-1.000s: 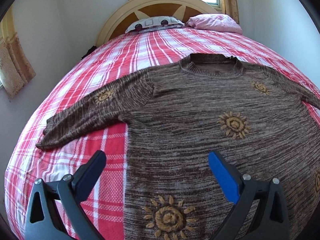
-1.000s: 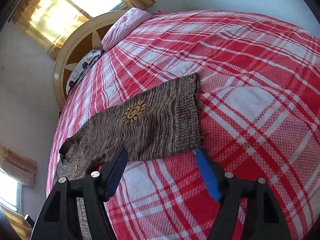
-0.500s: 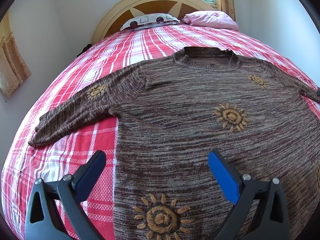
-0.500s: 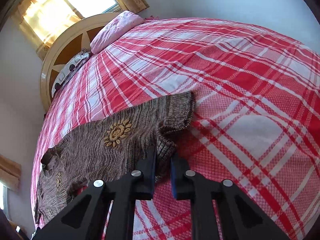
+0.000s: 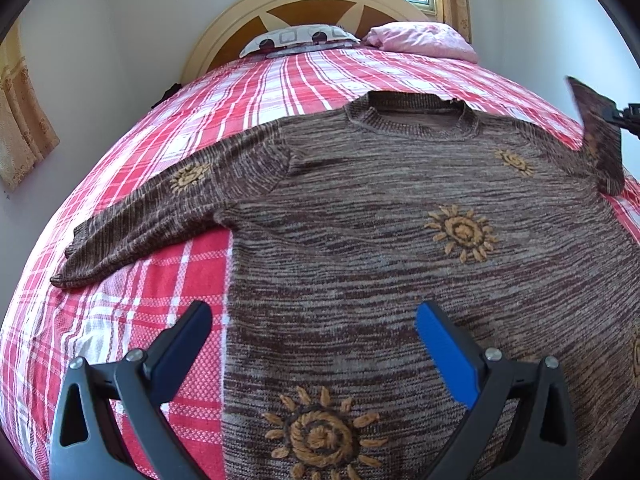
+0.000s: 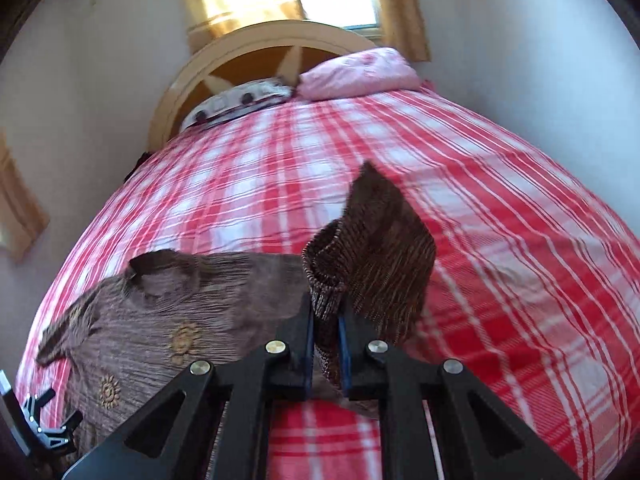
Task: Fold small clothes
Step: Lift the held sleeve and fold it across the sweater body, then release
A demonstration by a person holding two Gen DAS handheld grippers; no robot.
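Note:
A brown knitted sweater (image 5: 380, 216) with orange sun motifs lies flat on the bed, neck towards the headboard. Its left sleeve (image 5: 160, 208) stretches out over the red plaid cover. My left gripper (image 5: 314, 326) hovers open above the sweater's lower left edge, nothing between its fingers. My right gripper (image 6: 325, 320) is shut on the ribbed cuff of the right sleeve (image 6: 376, 256), which is lifted off the bed and stands up in front of the camera. From the left wrist view that raised sleeve (image 5: 600, 132) hangs at the far right edge.
The bed wears a red and white plaid cover (image 5: 168, 304). A patterned pillow (image 5: 300, 38) and a pink pillow (image 5: 424, 40) lie against the rounded wooden headboard (image 6: 260, 52). Curtained windows and white walls surround the bed.
My right gripper closed on the right sleeve's cuff, then lifted it off the bed and swung it towards the sweater's body, rolling as it went. The left gripper stayed put and open.

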